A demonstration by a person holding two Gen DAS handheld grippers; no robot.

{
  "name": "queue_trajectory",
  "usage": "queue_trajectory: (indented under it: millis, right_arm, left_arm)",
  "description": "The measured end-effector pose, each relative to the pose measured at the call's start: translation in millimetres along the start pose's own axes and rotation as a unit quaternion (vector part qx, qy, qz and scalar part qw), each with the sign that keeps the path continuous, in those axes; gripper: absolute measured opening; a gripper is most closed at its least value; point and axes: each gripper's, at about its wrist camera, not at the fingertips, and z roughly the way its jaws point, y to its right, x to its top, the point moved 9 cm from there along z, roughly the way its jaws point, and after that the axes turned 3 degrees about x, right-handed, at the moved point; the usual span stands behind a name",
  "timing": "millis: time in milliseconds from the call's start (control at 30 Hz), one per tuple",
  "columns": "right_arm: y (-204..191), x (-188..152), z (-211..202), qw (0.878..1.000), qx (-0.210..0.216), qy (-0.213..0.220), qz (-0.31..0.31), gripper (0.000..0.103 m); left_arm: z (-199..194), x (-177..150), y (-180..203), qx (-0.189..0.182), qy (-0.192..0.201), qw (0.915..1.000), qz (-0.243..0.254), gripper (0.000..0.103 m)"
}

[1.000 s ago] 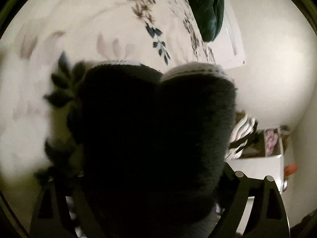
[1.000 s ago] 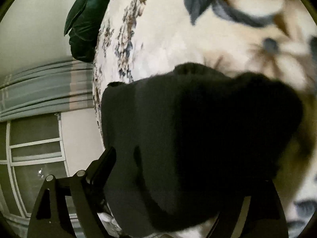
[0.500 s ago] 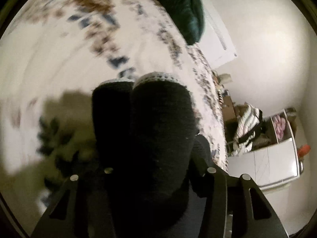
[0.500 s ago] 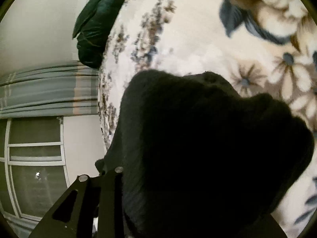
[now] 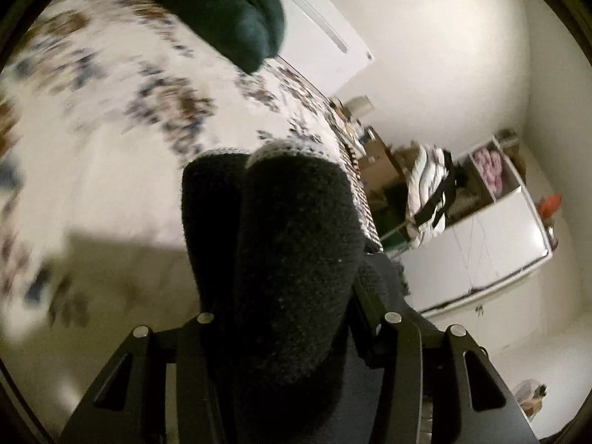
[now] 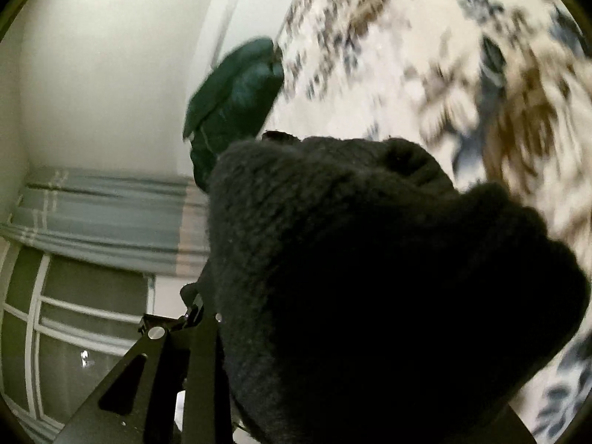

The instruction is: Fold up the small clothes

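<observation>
Here, left gripper (image 5: 292, 336) jaws pinching the dark sock pair (image 5: 281, 259), white cuffs forward, above the floral bed (image 5: 111, 148). Right gripper (image 6: 296, 351) jaws pinching its other end (image 6: 370, 277).

A: From the left wrist camera, where is there room?

B: The floral-printed white bedspread (image 5: 111, 140) lies bare from 8 to 11 o'clock. At 12 o'clock the dark green velvet cushion (image 5: 222, 7) blocks the way. At 3 o'clock, off the bed, a heap of striped white laundry (image 5: 429, 188) and a white cabinet (image 5: 492, 244) stand in the way.

A: And straight ahead?

B: The black knitted sock pair with pale cuffs (image 5: 281, 259) fills the centre.

A: The right wrist camera?

B: Bedspread (image 6: 407, 55) bare from 12 to 2 o'clock; cushion (image 6: 236, 100) at 11; grey-blue pleated curtain (image 6: 111, 218) and window at 8 to 9. The black knit (image 6: 370, 277) covers the middle.
</observation>
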Motion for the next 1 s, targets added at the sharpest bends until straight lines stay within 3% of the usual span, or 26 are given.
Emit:
queue_trajectory:
  millis: [233, 300, 400, 433, 500, 533, 633, 733, 833, 867, 900, 967, 1000]
  right_arm:
    - [29.1, 104.2, 1.5, 0.997, 0.004, 0.077, 0.024, 0.031]
    - [47.3, 133.1, 5.9, 0.995, -0.005, 0.097, 0.031, 0.031]
    - [91.0, 164.2, 17.3, 0.991, -0.036, 0.115, 0.054, 0.033]
    - [115.7, 171.7, 22.6, 0.989, -0.066, 0.108, 0.072, 0.038]
    - [145.9, 175.6, 26.5, 0.985, -0.112, 0.083, 0.098, 0.046]
    - [153.7, 176.2, 25.6, 0.985, -0.111, 0.075, 0.107, 0.049]
    - [148.5, 175.8, 15.4, 0.986, -0.136, 0.064, 0.076, 0.064]
    - [134.3, 168.2, 3.5, 0.978, -0.2, 0.041, 0.032, 0.082]
    - [113.5, 159.2, -10.7, 0.96, -0.276, 0.029, -0.034, 0.093]
    - [105.8, 156.6, -14.6, 0.953, -0.297, 0.026, -0.054, 0.094]
    - [94.7, 150.8, -22.4, 0.942, -0.325, 0.022, -0.083, 0.095]
    - [74.5, 143.5, -29.9, 0.919, -0.369, 0.014, -0.138, 0.103]
    - [65.5, 138.7, -33.8, 0.908, -0.385, 0.012, -0.163, 0.103]
  left_arm:
    - [137.4, 59.4, 33.2, -0.002, -0.07, 0.9952, 0.069, 0.044]
    - [177.5, 60.9, 29.5, 0.007, -0.095, 0.9921, 0.082, 0.045]
    - [238.7, 44.5, 0.9, 0.051, -0.143, 0.985, 0.082, 0.047]
    - [245.5, 39.8, -3.0, 0.056, -0.143, 0.985, 0.079, 0.048]
    - [247.2, 36.4, -4.1, 0.044, -0.134, 0.988, 0.064, 0.056]
    - [243.3, 34.8, -3.9, 0.047, -0.131, 0.9884, 0.06, 0.056]
    - [225.7, 29.0, -5.0, 0.055, -0.13, 0.9889, 0.046, 0.056]
    - [194.8, 29.8, 4.0, 0.102, -0.1, 0.9878, 0.062, 0.054]
    - [160.8, 26.5, 20.2, 0.187, -0.065, 0.9748, 0.102, 0.055]
    - [148.6, 21.8, 27.1, 0.209, -0.053, 0.9697, 0.116, 0.063]
    - [135.8, 15.6, 33.5, 0.236, -0.044, 0.9621, 0.129, 0.077]
    - [117.6, -0.3, 44.8, 0.28, -0.036, 0.9491, 0.14, 0.091]
    - [108.2, -12.3, 51.7, 0.3, -0.038, 0.9429, 0.14, 0.091]
